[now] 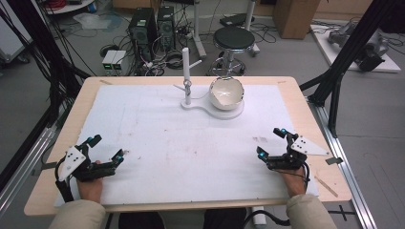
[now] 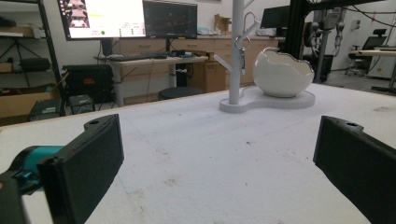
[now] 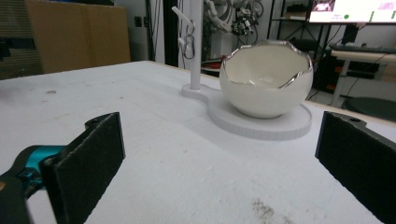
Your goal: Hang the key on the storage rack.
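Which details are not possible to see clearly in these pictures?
- Bowl bottom inside: right gripper view, hidden by its near wall.
- Small item hanging on the stand: left gripper view, too small to identify.
- Stand top: left gripper view, cut by the upper edge.

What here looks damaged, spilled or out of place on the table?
The white egg-shaped bowl on the white stand base has a jagged rim like cracked shell; it looks like its design, not damage. Faint dark smudges mark the white table cover. Nothing is spilled or tipped.
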`<state>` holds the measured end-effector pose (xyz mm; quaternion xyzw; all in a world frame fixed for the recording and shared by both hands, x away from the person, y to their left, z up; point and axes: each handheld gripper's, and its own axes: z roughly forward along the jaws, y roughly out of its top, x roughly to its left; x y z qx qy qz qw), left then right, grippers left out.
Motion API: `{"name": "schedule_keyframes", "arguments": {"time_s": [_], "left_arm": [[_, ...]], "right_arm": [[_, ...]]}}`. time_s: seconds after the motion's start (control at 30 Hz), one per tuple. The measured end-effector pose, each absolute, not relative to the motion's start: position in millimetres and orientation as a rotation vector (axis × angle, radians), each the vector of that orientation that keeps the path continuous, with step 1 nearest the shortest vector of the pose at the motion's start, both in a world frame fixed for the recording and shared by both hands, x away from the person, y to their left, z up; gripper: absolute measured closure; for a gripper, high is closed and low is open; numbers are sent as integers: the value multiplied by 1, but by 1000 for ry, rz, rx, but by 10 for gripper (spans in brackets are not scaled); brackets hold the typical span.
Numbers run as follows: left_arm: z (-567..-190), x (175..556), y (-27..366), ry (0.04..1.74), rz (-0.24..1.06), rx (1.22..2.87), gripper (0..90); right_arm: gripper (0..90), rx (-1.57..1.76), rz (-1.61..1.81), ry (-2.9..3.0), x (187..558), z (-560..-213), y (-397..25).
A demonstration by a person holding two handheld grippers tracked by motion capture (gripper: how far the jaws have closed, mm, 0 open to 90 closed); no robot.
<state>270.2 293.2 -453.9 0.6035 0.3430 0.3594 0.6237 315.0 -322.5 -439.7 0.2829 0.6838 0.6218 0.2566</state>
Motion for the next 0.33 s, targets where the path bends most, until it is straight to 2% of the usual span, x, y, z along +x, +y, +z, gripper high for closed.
{"name": "schedule_keyframes", "arguments": {"time_s": [0.33], "left_arm": [[-454,270,293,786,825,1385,21]], "right_arm": [[5,808,1724,1781,312,-452,-326]]}}
